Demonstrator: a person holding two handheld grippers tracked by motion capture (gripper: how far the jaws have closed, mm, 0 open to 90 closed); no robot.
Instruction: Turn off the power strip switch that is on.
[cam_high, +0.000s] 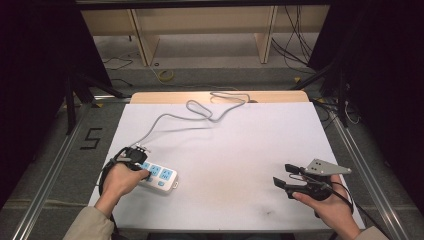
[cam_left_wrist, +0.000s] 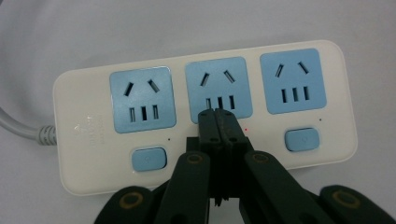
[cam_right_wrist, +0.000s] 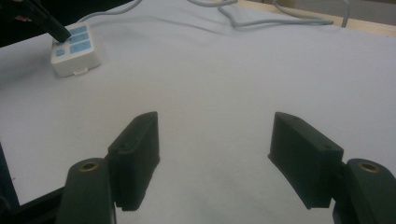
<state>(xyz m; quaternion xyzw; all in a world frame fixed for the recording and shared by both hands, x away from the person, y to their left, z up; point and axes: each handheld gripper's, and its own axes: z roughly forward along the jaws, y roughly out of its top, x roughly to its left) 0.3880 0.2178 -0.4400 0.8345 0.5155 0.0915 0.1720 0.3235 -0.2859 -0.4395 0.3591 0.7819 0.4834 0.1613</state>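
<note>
One white surface carried the power strip at its near left, its grey cord trailing far. The left tongs, pinched shut, pressed the middle switch, hidden beneath them; a red light glowed beside it. Two switches seemingly remained. The right tongs stood wide and empty, well apart at the near right.

All views share power strip
</note>
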